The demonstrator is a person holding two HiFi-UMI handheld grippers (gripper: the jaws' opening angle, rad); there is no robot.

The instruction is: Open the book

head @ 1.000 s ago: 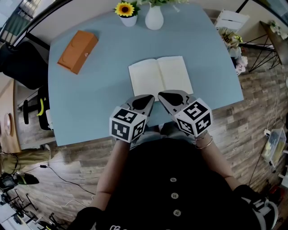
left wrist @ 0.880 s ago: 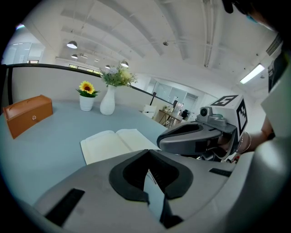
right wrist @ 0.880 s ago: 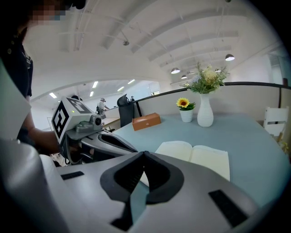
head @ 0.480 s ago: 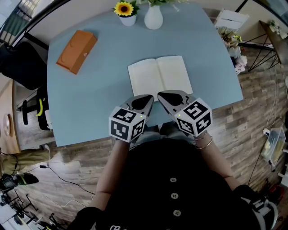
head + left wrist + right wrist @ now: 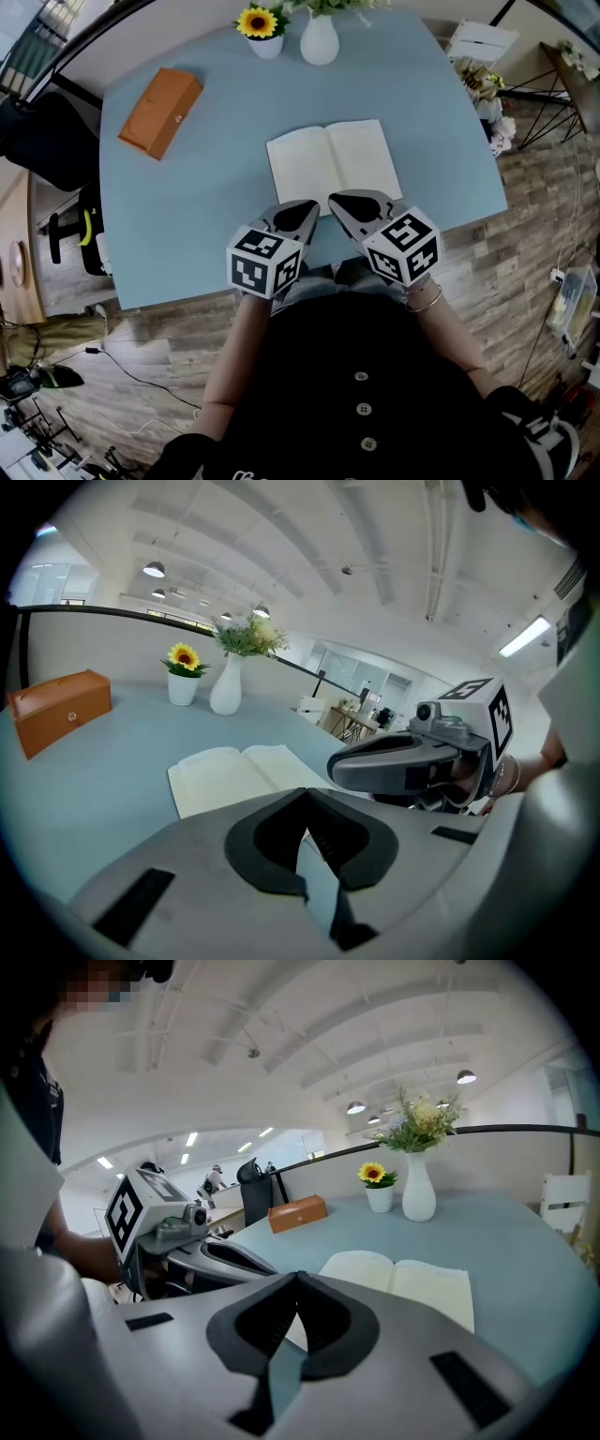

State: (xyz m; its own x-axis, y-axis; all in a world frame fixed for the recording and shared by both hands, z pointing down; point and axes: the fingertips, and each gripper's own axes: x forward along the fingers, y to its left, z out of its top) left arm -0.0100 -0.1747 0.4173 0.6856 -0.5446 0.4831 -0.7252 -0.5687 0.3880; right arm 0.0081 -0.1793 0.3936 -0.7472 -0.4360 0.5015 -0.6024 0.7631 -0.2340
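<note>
Two grippers: both were held side by side over the near edge of the table, with their tips close together and pointing at the book.
Left gripper: its own view showed the jaws closed tip to tip with nothing between them. The tip sat at the book's near edge, and contact could not be told.
Right gripper: its own view showed the jaws pressed together and empty. It was also at the book's near edge, just right of the left gripper.
Book: it lay open and flat on the table, blank cream pages up, with the fold running away from the person. It sat in the middle of the table, just beyond both tips.
Box: it was orange-brown and lay near the far left corner, well apart from the book.
Vase: it was white with greenery and stood at the far edge behind the book.
Flowerpot: it was small and white with a sunflower, and stood just left of the vase.
Marker cubes: one sat on the back of each gripper, left and right, both off the table's near edge.
Person: they wore a dark buttoned top, with a bracelet on the right wrist.
</note>
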